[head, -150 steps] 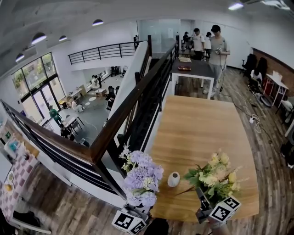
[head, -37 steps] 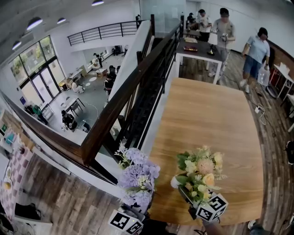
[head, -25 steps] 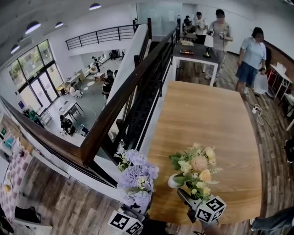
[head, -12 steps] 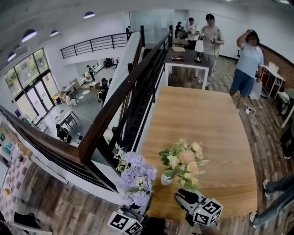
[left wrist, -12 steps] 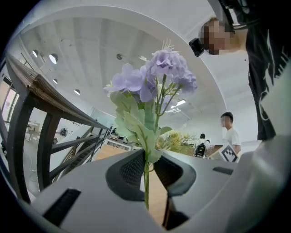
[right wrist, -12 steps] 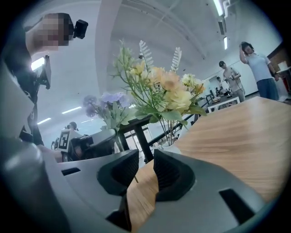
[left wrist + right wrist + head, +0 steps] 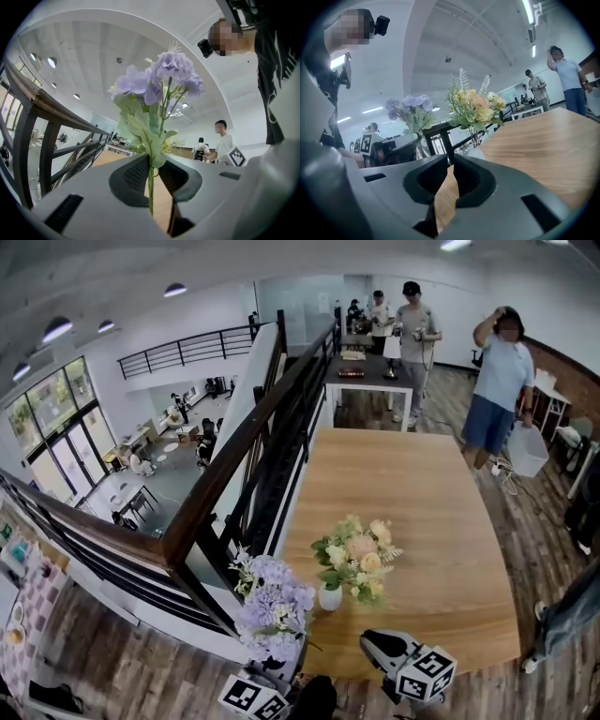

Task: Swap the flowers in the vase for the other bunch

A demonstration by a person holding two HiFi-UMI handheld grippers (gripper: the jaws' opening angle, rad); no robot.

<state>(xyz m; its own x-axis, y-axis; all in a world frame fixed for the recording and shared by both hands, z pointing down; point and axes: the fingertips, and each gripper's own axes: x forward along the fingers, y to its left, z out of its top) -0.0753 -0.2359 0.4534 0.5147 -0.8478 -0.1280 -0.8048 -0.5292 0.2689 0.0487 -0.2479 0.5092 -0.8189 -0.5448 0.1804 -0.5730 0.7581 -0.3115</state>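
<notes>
Yellow bunch [image 7: 353,554] stands in white vase [image 7: 330,597] on wooden table [image 7: 441,512], swap prob. done. R gripper [image 7: 450,168] has just closed, empty. L gripper [image 7: 150,176] clamps purple bunch [image 7: 272,601] by stem, off table edge, to keep it clear.

The bench [image 7: 422,512] is pale wood, smooth and satin. The vase [image 7: 330,597] is glossy white, like ceramic. The rail [image 7: 234,465] has a dark wooden top over matt black metal bars. The purple flowers [image 7: 159,79] look like cloth. The left gripper [image 7: 151,176] and right gripper [image 7: 451,173] are matt grey plastic, jaws lined with ribbed dark pads [image 7: 135,176].
</notes>
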